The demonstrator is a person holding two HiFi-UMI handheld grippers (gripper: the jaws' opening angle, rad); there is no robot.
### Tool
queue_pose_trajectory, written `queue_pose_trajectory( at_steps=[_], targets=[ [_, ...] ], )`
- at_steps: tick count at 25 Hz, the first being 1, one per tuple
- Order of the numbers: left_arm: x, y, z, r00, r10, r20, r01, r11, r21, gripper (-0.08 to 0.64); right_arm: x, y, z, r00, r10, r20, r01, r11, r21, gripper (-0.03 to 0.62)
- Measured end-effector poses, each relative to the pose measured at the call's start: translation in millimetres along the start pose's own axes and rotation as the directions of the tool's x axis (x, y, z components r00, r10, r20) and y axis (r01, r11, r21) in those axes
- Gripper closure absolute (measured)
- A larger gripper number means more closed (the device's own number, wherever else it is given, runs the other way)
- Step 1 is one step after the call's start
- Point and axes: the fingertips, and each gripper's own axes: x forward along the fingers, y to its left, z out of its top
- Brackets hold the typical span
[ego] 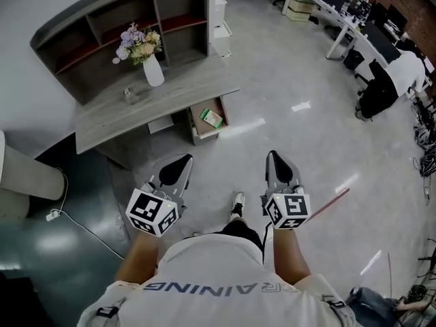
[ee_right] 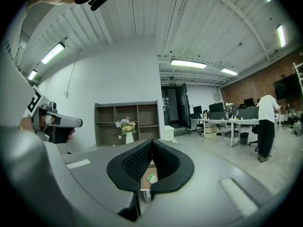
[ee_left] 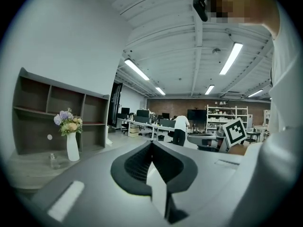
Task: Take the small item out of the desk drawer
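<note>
Drawer [ego: 196,129] is open at 12 o'clock, pulled out from under the desk [ego: 129,111], brown inside. There's the item [ego: 212,118]: small, flat, green w/ a white patch, lying tilted on the drawer floor toward the far end. Nothing touching it. L gripper [ego: 184,159] sits at 11 o'clock, close to the person, tongs clenched tip to tip, nothing between them. R gripper [ego: 274,157] at 1 o'clock is also clenched and empty; its own view shows the green item through the gap under the tips. Both are well apart from the drawer. White vase [ego: 153,71] w/ flowers is on the desktop, 11 o'clock.
</note>
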Motion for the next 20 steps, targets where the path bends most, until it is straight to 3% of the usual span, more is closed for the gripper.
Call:
queue_pose_trajectory(
  at_steps=[5, 13, 20],
  targets=[
    [64, 12, 14, 0.999, 0.037, -0.021, -0.036, 0.999, 0.032, 0.561, 55, -49, -4, 0.999, 0.032, -0.015, -0.031, 0.999, 0.045, 0.575],
    [156, 21, 17, 0.990, 0.117, -0.082, -0.116, 0.993, 0.010, 0.561, 138, -116, -4, 0.987, 0.143, -0.076, -0.138, 0.989, 0.059, 0.575],
    [180, 44, -18, 0.967, 0.199, -0.162, -0.211, 0.976, -0.061, 0.561, 191, -120, -23, 0.959, 0.258, -0.121, -0.255, 0.966, 0.038, 0.575]
  ],
)
